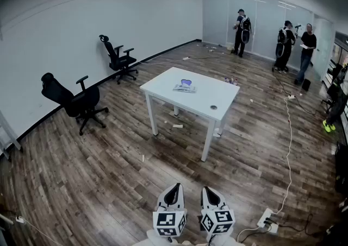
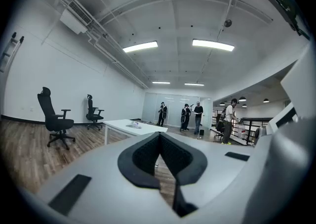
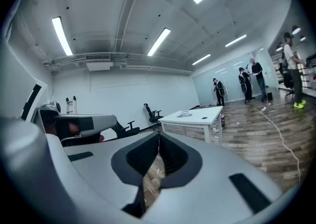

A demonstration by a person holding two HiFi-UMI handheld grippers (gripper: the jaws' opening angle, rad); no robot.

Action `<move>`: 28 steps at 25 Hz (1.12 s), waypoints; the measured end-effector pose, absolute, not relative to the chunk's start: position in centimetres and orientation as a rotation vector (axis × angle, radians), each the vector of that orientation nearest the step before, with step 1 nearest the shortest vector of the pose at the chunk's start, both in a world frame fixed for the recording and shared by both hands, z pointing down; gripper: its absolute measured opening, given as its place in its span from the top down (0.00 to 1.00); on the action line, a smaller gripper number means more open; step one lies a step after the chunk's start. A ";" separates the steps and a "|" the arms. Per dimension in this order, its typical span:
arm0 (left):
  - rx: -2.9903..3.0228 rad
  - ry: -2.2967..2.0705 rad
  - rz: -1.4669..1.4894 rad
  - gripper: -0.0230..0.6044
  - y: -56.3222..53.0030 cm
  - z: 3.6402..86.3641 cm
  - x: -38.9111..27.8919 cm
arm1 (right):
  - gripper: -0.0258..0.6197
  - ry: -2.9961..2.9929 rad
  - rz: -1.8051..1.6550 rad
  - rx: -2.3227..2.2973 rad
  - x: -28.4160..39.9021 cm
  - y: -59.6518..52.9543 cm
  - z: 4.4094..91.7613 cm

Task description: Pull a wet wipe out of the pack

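Observation:
The wet wipe pack [image 1: 185, 86] lies flat on a white table [image 1: 217, 95] in the middle of the room, several steps from me. It shows small in the left gripper view [image 2: 133, 124] and in the right gripper view [image 3: 185, 114]. My left gripper [image 1: 173, 189] and right gripper [image 1: 207, 191] are side by side at the bottom of the head view, over the wooden floor and far from the table. Both point toward the table. The left gripper [image 2: 159, 135] and the right gripper [image 3: 159, 134] each have their jaws closed tip to tip with nothing between them.
A small round object [image 1: 213, 107] sits near the table's front right corner. Two black office chairs [image 1: 79, 101] [image 1: 119, 57] stand by the left wall. Three people [image 1: 284, 41] stand at the far right. A white cable [image 1: 288, 147] runs to a power strip [image 1: 267, 220] on the floor.

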State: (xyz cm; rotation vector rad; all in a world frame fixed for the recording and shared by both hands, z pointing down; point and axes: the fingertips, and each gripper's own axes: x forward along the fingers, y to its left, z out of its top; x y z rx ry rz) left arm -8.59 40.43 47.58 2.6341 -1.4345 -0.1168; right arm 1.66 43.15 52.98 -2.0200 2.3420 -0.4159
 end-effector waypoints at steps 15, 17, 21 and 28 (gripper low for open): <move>2.620 -1.457 -0.109 0.96 40.5 48.0 -6.2 | 0.95 2.373 -0.412 -1.994 4.0 42.8 53.0; 2.617 -1.458 -0.110 0.96 40.3 48.1 -6.1 | 0.95 2.373 -0.412 -1.992 4.1 42.7 53.0; 2.617 -1.458 -0.105 0.96 40.2 48.3 -5.9 | 0.95 2.366 -0.427 -1.992 4.3 42.4 53.3; 2.610 -1.462 -0.109 0.96 39.7 48.4 -5.5 | 0.95 2.370 -0.436 -1.993 4.8 42.2 53.5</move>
